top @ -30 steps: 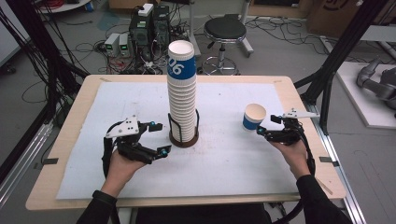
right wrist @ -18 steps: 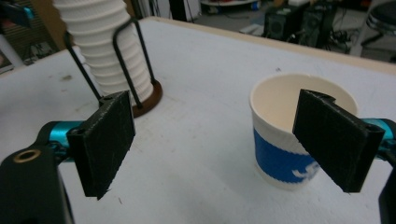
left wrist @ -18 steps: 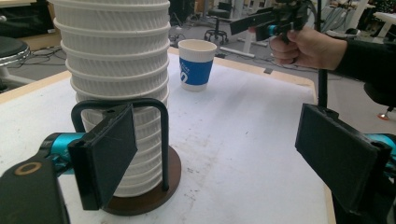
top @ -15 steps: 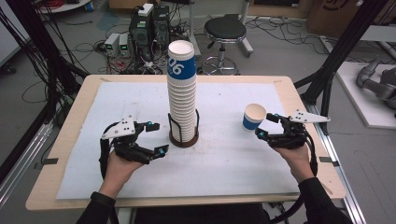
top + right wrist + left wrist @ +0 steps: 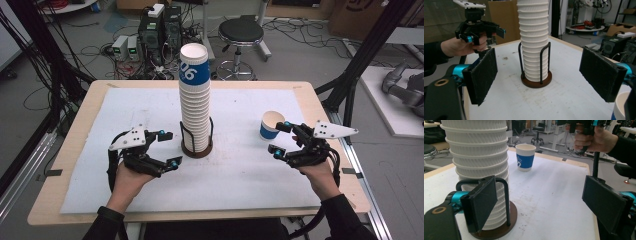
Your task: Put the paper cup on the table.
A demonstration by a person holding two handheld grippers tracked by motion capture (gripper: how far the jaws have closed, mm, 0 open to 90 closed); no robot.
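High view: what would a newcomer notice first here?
First the tall cup stack in its wire holder at the table's middle. Right of it a single blue-banded cup stands upright, apart from the open right gripper. The left gripper flanks the holder's base, open.

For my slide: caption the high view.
Two open hand-held tools, left and right, flank a cup stack in its holder; one cup stands apart.

We see even, bright indoor light from overhead with soft, faint shadows on the white table cover (image 5: 250, 180), slightly grainy pictures, and softly blurred backgrounds in both gripper views.
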